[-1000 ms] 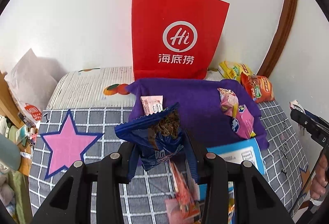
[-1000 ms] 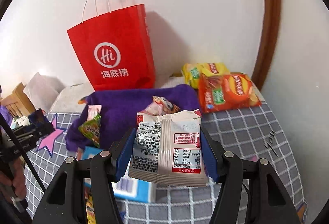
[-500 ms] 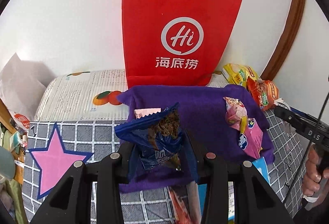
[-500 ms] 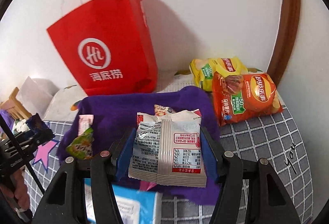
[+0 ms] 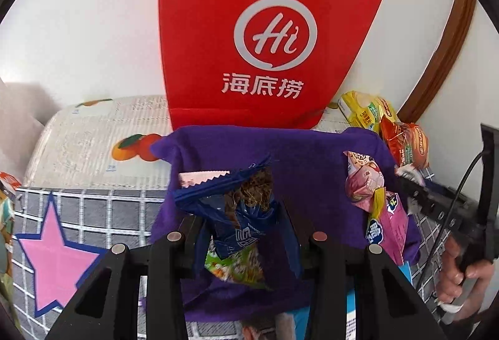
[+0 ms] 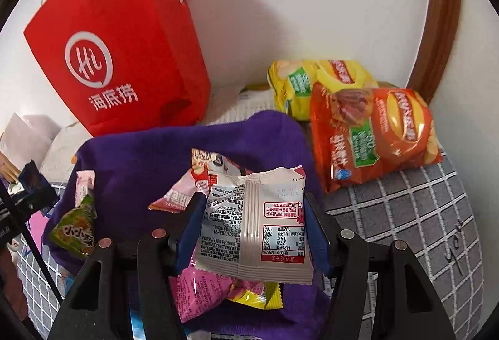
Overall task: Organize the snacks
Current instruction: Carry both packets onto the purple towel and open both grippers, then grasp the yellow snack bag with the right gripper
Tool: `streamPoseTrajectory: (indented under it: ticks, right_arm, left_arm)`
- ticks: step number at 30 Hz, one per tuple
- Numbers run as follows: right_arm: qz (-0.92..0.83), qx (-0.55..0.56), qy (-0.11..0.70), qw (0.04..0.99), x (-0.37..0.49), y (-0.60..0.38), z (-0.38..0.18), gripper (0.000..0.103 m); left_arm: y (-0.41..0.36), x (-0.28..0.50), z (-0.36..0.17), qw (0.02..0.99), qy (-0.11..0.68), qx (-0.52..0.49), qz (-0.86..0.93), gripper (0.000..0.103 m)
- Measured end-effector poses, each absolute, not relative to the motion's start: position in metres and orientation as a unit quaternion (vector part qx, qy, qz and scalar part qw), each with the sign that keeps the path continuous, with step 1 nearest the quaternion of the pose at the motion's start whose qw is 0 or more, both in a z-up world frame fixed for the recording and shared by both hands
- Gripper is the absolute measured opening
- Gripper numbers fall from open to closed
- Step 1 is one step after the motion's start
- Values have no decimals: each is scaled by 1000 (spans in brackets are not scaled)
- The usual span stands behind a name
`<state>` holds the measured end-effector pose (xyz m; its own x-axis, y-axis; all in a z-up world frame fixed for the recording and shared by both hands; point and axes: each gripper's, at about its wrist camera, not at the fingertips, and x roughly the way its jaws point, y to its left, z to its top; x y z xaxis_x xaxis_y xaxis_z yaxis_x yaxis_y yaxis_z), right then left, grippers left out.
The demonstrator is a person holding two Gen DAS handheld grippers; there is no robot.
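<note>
Centrally, "Hi" logo (red bag (image 5: 268, 37))

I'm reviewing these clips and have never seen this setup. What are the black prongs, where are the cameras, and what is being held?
No robot here: a person carries handheld tongs, one per hand, each with a fisheye camera looking along its fingers. The left tongs grip a dark blue snack packet; the right tongs grip a white snack packet. Both hover over a purple cloth strewn with small snacks, on a grey checked cover. Behind stand a red paper bag and two crisp bags.
</note>
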<state>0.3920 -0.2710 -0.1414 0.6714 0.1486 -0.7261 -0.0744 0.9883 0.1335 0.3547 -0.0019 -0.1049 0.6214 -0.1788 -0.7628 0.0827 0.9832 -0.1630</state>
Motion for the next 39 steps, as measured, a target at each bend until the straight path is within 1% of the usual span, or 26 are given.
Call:
streamPoseTrajectory:
  ticks: [8, 11, 13, 15, 17, 18, 20, 21, 22, 31, 39]
  right_arm:
    - [74, 25, 392, 917, 390, -264, -144, 62]
    - [94, 20, 399, 912, 390, -259, -144, 65]
    - [100, 8, 397, 912, 388, -254, -144, 70]
    - [98, -4, 390, 916, 386, -250, -142, 73]
    - [103, -14, 382, 918, 382, -246, -139, 74]
    - [106, -14, 380, 919, 380, -245, -136, 74]
    - [109, -15, 373, 921, 374, -243, -130, 74]
    - [108, -15, 371, 922, 372, -243, -127, 74]
    - [108, -13, 367, 924, 368, -242, -123, 75]
    - [114, 32, 354, 928, 319, -254, -103, 75]
    - [124, 55, 367, 920, 256, -252, -106, 75]
  left_arm:
    - [-7, 370, -125, 889, 446, -66, -78, 39]
    - [-7, 373, -130, 887, 449, -69, -79, 39]
    - [-7, 374, -133, 886, 450, -70, -83, 39]
    - [-6, 374, -135, 885, 452, -72, -85, 39]
    - [-6, 374, -136, 885, 452, -71, -88, 39]
    - [-6, 374, -137, 884, 454, -69, -87, 39]
    - [-6, 374, -137, 882, 458, -63, -84, 44]
    - [-5, 373, -136, 882, 461, -63, -81, 52]
    - [-4, 372, -135, 882, 461, -62, -77, 58]
    - [6, 348, -113, 887, 451, -63, -73, 60]
    - [15, 306, -97, 889, 447, -71, -65, 60]
